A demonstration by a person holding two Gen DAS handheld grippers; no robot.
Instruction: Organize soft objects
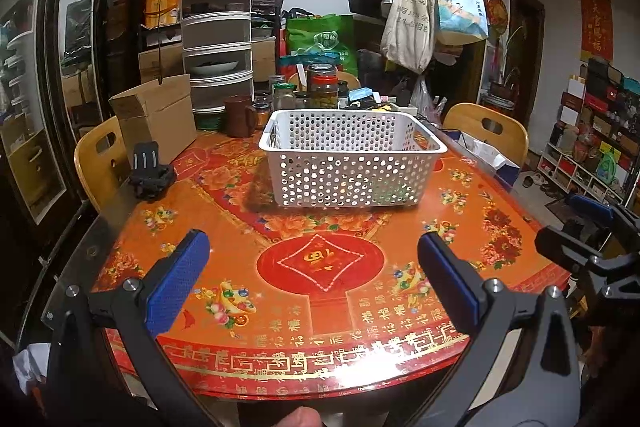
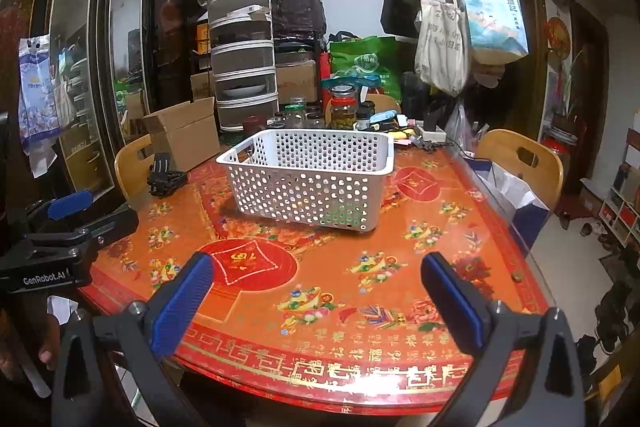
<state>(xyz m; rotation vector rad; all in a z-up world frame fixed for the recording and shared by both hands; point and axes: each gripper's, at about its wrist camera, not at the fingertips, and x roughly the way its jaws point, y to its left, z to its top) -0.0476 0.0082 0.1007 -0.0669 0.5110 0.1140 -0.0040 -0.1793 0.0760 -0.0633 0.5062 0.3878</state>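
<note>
Both hand-held grippers, left and right, hover spread and empty over the desk; at 12 o'clock, a light, stiff basket, best gripped by its rim.

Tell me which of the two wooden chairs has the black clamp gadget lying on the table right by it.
The chair on the table's left side, beside the cardboard box. The black clamp sits at the table edge before it; the right-side chair has none.

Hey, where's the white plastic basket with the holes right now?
The white perforated plastic basket sits on the red and orange patterned table, centre in both wrist views, beyond both open grippers, in front of the glass jars.
</note>
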